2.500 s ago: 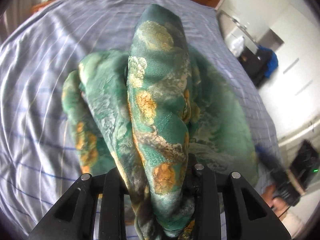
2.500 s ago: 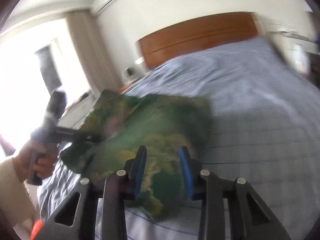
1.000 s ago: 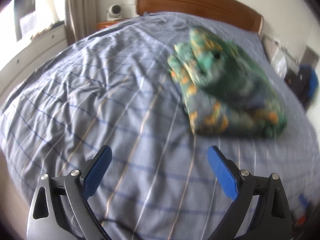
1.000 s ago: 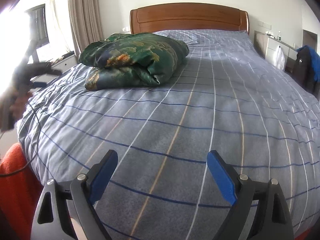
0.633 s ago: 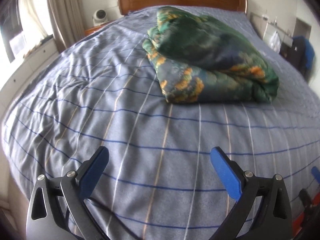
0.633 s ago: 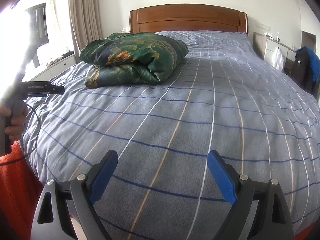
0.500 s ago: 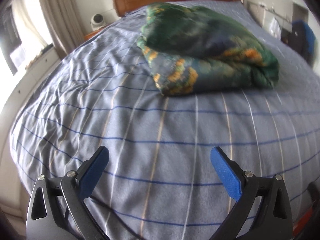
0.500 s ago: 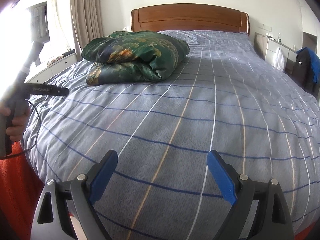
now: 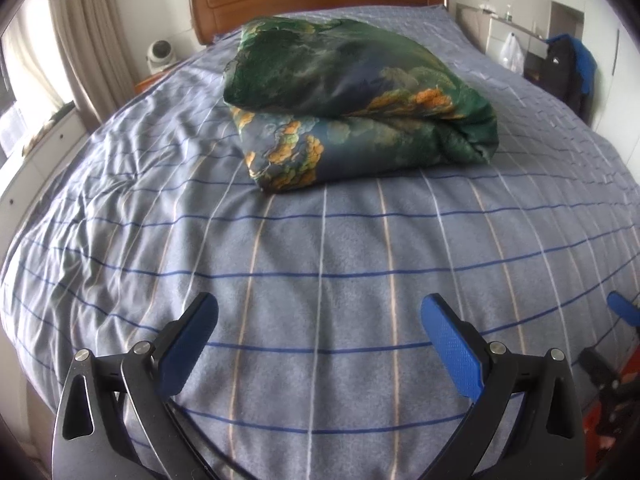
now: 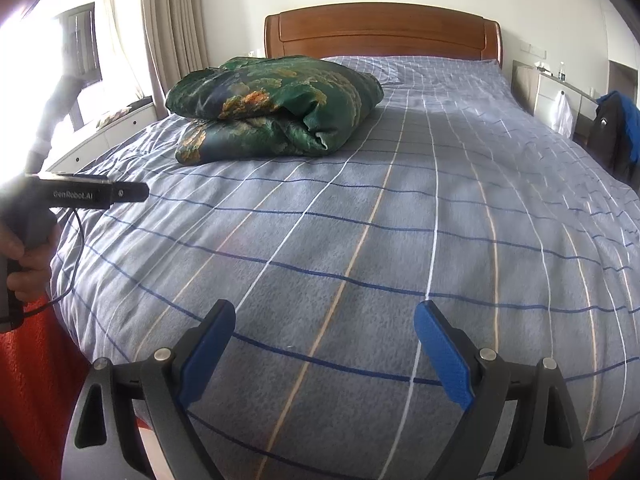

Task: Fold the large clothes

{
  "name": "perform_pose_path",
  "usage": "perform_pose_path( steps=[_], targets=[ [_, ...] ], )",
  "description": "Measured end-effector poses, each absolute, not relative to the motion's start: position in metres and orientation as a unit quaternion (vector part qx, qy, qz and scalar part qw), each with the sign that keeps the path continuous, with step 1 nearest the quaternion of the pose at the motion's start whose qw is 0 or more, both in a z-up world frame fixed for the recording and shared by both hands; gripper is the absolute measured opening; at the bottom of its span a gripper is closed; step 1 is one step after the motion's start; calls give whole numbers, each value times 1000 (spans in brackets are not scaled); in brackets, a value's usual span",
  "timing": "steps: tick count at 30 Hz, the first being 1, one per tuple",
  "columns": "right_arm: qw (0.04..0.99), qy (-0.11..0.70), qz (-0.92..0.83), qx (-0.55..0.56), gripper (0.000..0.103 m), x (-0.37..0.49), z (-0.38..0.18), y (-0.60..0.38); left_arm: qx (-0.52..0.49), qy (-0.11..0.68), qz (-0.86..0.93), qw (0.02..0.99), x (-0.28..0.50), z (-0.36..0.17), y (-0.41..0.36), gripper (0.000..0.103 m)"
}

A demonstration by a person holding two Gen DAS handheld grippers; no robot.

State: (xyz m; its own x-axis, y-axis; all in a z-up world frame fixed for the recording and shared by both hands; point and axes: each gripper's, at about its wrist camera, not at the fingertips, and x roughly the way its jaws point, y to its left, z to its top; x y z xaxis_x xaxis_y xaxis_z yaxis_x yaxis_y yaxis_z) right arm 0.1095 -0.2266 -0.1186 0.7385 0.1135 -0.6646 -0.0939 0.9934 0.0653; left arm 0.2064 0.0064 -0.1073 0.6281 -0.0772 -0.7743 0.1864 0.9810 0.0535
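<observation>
A green garment with orange and gold flower print [image 9: 352,108] lies folded in a thick bundle on the bed [image 9: 320,260], toward the headboard. In the right wrist view the same bundle [image 10: 276,108] sits at the far left of the bed. My left gripper [image 9: 318,312] is open over the bed's near part, well short of the bundle, with nothing between its blue pads. My right gripper [image 10: 324,320] is open too, over the near end of the bed [image 10: 400,220], empty. The left gripper's body [image 10: 80,194] and the hand on it show at the left edge.
A wooden headboard [image 10: 380,32] stands at the far end. Curtains [image 10: 172,32] and a white low cabinet [image 10: 104,132] line the left side. A white camera [image 9: 160,54] sits on a nightstand. A dark and blue jacket [image 10: 616,128] hangs at the right. Orange floor covering [image 10: 28,380] lies below.
Both grippers let go of the garment and drew back from it; it now rests folded on the bed. Over the last second the left gripper swung and rolled level. The right one stayed put.
</observation>
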Motion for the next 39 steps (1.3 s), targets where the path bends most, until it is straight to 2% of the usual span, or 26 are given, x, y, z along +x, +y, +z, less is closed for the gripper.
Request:
perform_pose_path(
  steps=[7,12,15,19,22,24,26,28,30,33,36,38,39],
  targets=[
    [931,360,63,12,90,107,-120,-224,47,425,-99,898,217,-87,12,101],
    [932,357,65,18,90,106,-119,-227,-35,364,-132,921,283,10,41,102],
    [930,361,64,23,90,108,-120,-227,-106,368,-179,906,348,50,52,102],
    [926,371,65,26,90,113,-124,-225,-140,417,-198,876,435,47,41,101],
    [925,374,66,17,90,115,-126,-222,-129,450,-162,869,483,18,28,100],
    [924,376,67,12,91,116,-127,-221,-95,489,-119,859,508,-20,23,90],
    [923,378,68,11,93,117,-128,-220,-83,521,-78,846,517,-51,31,53],
    [923,379,71,9,94,118,-130,-220,-108,542,-55,832,517,-81,47,48],
    [922,379,72,8,95,120,-132,-219,-125,541,-50,830,512,-90,61,49],
    [922,381,74,12,97,124,-133,-218,-133,538,-60,830,504,-83,67,60],
    [919,385,79,17,97,129,-129,-217,-175,526,-95,827,497,-57,82,76],
    [918,386,85,32,97,134,-121,-222,-205,505,-118,830,495,-38,96,94],
    [919,383,84,40,97,136,-115,-226,-217,493,-133,832,493,-29,105,98]
  ],
)
